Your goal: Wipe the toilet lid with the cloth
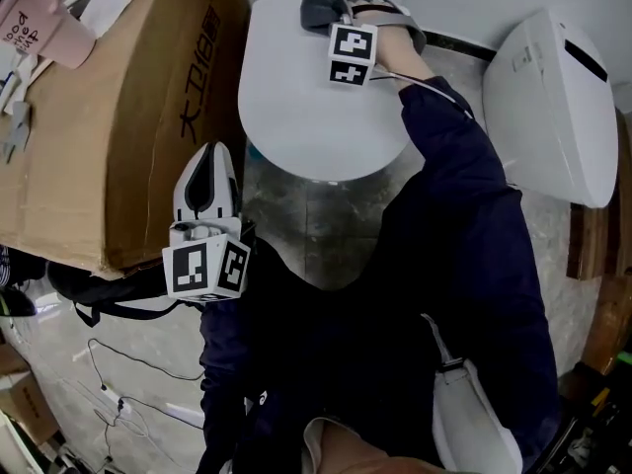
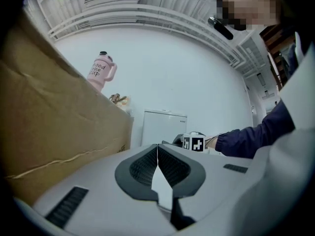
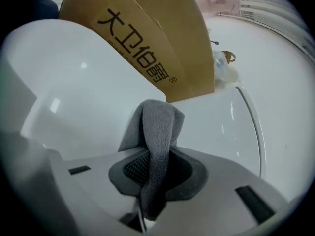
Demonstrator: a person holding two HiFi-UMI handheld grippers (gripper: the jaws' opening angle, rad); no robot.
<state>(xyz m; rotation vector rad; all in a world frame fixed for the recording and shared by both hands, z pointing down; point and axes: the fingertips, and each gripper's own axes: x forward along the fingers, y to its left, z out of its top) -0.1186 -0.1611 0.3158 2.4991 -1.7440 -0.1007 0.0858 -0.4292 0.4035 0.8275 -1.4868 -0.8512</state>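
Observation:
The white toilet lid (image 1: pixel 306 107) lies closed in the upper middle of the head view. My right gripper (image 1: pixel 331 13) is at the lid's far edge, shut on a grey cloth (image 1: pixel 318 10) that rests on the lid. In the right gripper view the cloth (image 3: pixel 155 132) hangs folded between the jaws over the lid (image 3: pixel 74 82). My left gripper (image 1: pixel 205 181) is held off the lid's near left side, beside the cardboard box, with its jaws shut and nothing between them (image 2: pixel 157 154).
A large cardboard box (image 1: pixel 118 107) stands close to the left of the toilet, with a pink cup (image 1: pixel 39 18) on it. The white tank (image 1: pixel 553 107) is at the right. Cables (image 1: pixel 128 383) lie on the floor at lower left.

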